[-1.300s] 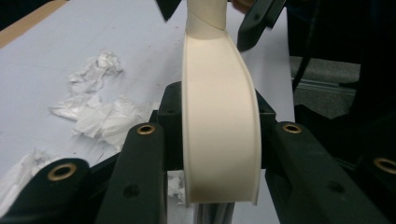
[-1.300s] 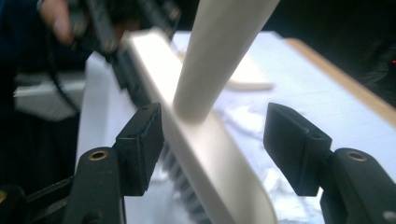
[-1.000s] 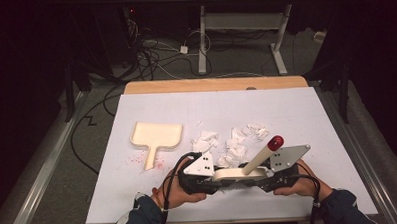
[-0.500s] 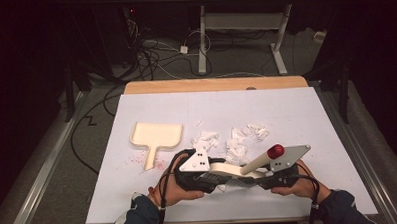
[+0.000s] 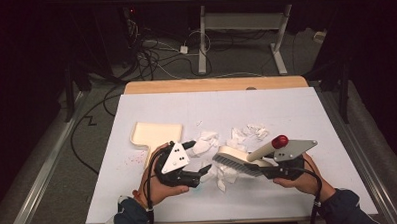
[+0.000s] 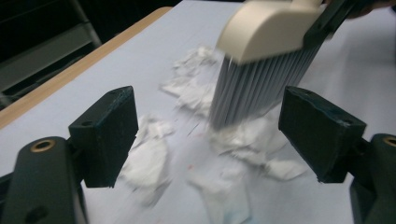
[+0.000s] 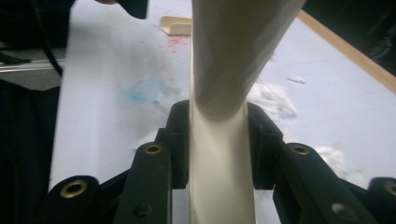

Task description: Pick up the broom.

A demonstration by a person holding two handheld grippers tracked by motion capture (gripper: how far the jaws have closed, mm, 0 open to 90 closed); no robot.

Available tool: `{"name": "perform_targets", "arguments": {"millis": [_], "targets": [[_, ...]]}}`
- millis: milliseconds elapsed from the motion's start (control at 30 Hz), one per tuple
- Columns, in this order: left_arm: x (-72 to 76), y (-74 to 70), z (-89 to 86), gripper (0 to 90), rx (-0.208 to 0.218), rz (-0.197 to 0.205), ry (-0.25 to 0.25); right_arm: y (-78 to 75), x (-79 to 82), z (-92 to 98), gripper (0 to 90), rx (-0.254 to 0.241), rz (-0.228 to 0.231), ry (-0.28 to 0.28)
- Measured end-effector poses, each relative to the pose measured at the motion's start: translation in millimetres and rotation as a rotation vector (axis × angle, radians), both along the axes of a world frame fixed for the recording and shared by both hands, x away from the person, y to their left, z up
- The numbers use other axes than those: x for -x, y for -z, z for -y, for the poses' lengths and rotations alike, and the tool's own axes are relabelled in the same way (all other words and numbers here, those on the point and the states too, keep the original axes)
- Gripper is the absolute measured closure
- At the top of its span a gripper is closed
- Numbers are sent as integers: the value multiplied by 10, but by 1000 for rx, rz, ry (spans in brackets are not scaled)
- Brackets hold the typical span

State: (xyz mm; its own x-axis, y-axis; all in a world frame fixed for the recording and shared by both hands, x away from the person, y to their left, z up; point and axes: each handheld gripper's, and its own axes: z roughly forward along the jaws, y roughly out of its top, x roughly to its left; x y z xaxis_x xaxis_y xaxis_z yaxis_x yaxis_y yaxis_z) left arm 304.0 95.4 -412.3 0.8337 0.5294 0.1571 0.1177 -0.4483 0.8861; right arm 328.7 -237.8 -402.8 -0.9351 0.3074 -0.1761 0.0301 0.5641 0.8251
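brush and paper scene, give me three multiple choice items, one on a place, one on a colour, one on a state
1. Where does the cream plastic dustpan lie?
A. on the white table sheet, left of the torn white paper scraps
B. on the floor
C. in the left gripper

2. What colour is the knob at the end of the cream hand brush?
A. blue
B. red
C. green

3. How do the grippers stand?
A. both open
B. left gripper shut on the brush
C. right gripper shut on the brush handle, left open

Answers:
1 A: the high view shows the dustpan flat on the sheet beside the scraps.
2 B: the knob shows red above the right hand.
3 C: the right jaws clamp the handle; the left jaws have just been opening and stand wide, with nothing gripped.
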Motion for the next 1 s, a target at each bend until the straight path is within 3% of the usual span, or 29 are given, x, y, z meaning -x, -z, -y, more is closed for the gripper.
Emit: {"name": "perform_targets", "arguments": {"millis": [167, 333, 467, 500, 533, 567, 767, 900, 1000], "targets": [[19, 71, -219, 194, -7, -5, -86, -57, -34, 66, 685, -2, 16, 82], [102, 217, -448, 194, -75, 2, -172, -50, -105, 111, 685, 13, 0, 157], [168, 278, -568, 194, -56, -7, -206, -26, -157, 133, 685, 31, -4, 183], [220, 330, -624, 195, -56, -4, -252, -20, -172, 154, 685, 37, -5, 191], [220, 330, -624, 200, -56, -4, -252, -24, -175, 165, 685, 36, -11, 198], [253, 373, -679, 202, -70, 16, -292, -33, -182, 175, 685, 36, -8, 203], [306, 430, -819, 199, -57, 16, -326, -80, -214, 231, 685, 17, -14, 236], [359, 499, -937, 199, -17, -6, -370, -99, -239, 280, 685, 13, -12, 263], [362, 537, -956, 199, -44, -19, -377, -131, -263, 329, 685, 11, 1, 291]]}}
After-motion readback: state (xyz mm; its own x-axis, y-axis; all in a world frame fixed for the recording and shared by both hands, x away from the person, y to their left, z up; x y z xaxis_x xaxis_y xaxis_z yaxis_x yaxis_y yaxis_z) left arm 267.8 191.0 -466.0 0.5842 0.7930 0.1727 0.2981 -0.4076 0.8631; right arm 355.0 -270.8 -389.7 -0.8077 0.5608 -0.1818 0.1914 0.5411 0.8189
